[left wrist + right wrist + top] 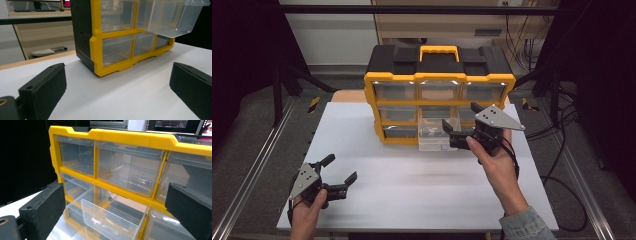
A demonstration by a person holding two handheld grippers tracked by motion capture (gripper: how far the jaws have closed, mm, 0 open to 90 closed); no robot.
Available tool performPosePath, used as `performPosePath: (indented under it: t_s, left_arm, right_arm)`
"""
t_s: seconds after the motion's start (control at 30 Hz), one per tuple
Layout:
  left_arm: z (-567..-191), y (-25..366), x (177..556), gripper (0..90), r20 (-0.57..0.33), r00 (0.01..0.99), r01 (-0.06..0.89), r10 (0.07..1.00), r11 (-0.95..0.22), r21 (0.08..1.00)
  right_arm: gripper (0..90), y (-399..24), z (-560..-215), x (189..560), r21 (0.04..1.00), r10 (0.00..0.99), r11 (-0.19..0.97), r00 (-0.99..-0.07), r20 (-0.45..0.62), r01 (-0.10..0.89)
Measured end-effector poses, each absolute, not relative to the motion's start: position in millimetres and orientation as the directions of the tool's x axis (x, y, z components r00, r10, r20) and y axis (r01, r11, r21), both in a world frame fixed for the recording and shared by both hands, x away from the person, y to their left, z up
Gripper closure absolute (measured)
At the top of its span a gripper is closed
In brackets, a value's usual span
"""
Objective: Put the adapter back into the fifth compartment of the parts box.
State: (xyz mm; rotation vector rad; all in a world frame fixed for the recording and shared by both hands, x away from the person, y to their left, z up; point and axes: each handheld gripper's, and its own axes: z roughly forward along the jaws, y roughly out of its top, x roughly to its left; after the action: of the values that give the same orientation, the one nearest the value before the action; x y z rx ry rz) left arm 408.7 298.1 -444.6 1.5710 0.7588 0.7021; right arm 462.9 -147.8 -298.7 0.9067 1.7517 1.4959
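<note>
Clear drawer point(438, 135) pulled out; right gripper point(464, 127) gapes beside it.

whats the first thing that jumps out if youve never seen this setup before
The yellow-and-black drawer cabinet stands at the far middle of the white table, with one clear drawer in the middle column pulled well out. The right tool sits open just in front of that drawer, not gripping it. The left tool rests open near the table's front left corner.
</note>
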Motion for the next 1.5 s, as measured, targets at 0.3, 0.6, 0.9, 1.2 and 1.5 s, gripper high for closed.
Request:
performPosePath:
  t_s: [0.3,0.6,0.9,1.2,1.5]
  left_arm:
    - [-444.7,298.0,408.8,0.7,0.022,0.606,0.085,0.795,-0.092,0.992]
    - [-444.7,298.0,408.7,0.8,0.022,0.605,0.085,0.796,-0.093,0.992]
    - [-444.7,298.3,408.7,0.7,0.022,0.604,0.085,0.796,-0.092,0.992]
    - [-444.7,298.3,408.3,0.7,0.023,0.602,0.086,0.798,-0.093,0.992]
    - [-444.9,299.3,408.3,0.7,0.02,0.6,0.086,0.8,-0.089,0.992]
  right_arm:
    - [3.4,-156.4,-298.0,459.2,0.991,0.836,0.103,-0.548,-0.039,0.085]
    - [3.4,-167.1,-300.1,455.0,0.991,0.84,0.103,-0.541,-0.039,0.088]
    - [3.1,-176.2,-303.3,450.4,0.991,0.846,0.091,-0.533,-0.025,0.098]
    - [2.7,-186.0,-309.0,444.1,0.991,0.85,0.08,-0.526,-0.014,0.104]
    - [2.8,-194.2,-315.4,439.8,0.99,0.857,0.08,-0.516,-0.01,0.115]
